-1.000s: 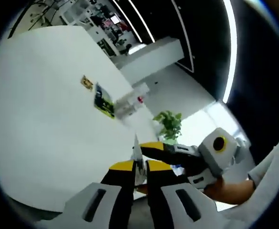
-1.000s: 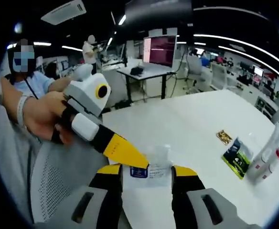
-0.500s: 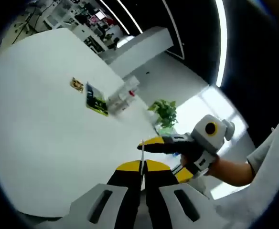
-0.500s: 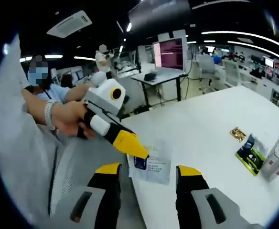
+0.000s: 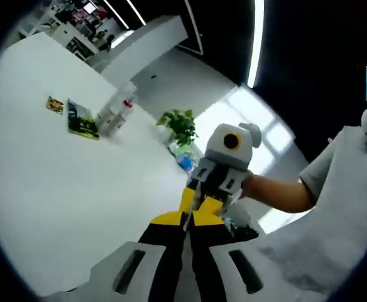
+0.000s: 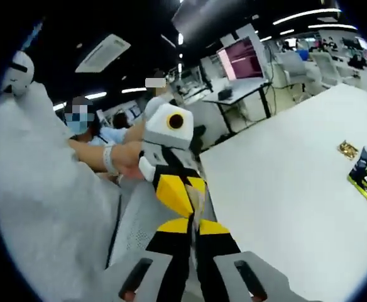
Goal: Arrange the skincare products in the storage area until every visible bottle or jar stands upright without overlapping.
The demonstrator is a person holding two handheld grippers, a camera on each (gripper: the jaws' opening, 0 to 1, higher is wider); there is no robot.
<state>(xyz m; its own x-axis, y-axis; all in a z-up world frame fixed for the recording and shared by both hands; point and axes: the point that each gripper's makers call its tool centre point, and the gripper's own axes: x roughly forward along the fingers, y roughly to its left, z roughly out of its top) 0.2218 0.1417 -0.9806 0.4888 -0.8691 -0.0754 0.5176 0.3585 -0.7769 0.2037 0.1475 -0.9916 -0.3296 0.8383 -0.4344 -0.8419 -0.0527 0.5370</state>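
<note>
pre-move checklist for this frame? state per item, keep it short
1. Left gripper shut: ok, jaws together in the left gripper view.
2. Right gripper shut: ok, jaws together in the right gripper view.
3. What is pinched between the meeting tips: cannot tell, only a thin pale edge shows.
4. Grippers clear of each other: not ok, tips meet nose to nose off the white table's near edge.
5. White bottles upright: cannot tell, far and blurred.
6. Green sachet and small gold packet apart on the table: ok.
</note>
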